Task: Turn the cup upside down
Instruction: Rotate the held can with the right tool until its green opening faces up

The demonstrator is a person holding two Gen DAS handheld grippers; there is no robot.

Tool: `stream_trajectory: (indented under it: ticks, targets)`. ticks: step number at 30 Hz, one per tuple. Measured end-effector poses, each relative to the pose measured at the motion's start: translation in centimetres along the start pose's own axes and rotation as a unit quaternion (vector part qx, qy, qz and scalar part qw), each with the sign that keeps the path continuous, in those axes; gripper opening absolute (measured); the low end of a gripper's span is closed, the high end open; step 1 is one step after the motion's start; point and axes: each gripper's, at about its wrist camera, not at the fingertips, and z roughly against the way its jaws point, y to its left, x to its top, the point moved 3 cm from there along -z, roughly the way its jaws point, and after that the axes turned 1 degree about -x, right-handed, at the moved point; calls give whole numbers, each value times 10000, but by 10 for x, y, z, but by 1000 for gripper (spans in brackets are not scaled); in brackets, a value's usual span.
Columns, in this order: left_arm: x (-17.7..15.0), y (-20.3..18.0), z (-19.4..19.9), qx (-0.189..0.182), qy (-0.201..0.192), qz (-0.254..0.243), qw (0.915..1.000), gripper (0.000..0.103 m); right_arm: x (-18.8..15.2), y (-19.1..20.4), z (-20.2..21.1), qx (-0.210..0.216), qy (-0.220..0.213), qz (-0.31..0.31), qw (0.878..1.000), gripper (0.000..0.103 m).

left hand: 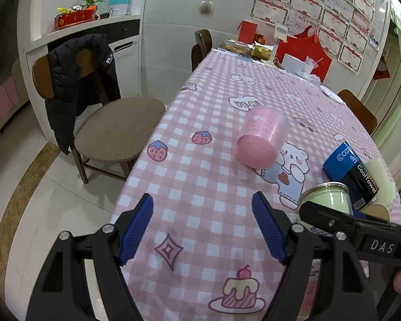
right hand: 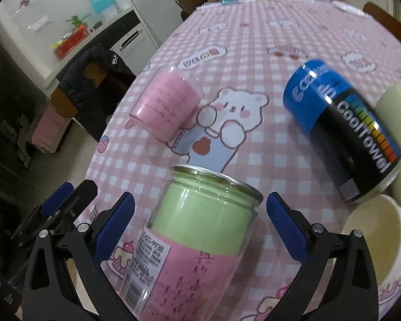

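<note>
A pink cup (left hand: 260, 136) lies on its side on the pink checked tablecloth (left hand: 205, 187), its base turned toward me; it also shows in the right wrist view (right hand: 167, 105). My left gripper (left hand: 202, 224) is open and empty, low over the cloth well short of the pink cup. My right gripper (right hand: 200, 227) is open, its blue pads on either side of a clear can (right hand: 197, 230) with green and pink contents that lies between them. Whether the pads touch the can I cannot tell. The can also shows in the left wrist view (left hand: 326, 198).
A blue and black CoolTowel can (right hand: 342, 131) lies on its side at the right. Cream paper cups (right hand: 379, 240) lie beside it. A chair (left hand: 115, 128) with a dark jacket stands left of the table. Boxes and jars (left hand: 256, 48) crowd the far end.
</note>
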Motion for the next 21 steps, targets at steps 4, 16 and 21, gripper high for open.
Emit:
stream_trajectory:
  ticks: [4,16,21]
  targets:
    - [1,-1,-5,-7,10,-1,10000,75,1,-3,-4,76,75,-52,9999,88]
    - [9,-8,-7,-94,-44,25,9999,75,12,0,11,-9,-191,280,9994,75]
    - [12,-15,-3,-172,-100,22,9998,75,20,6,28,-256,-635,625,9957,74]
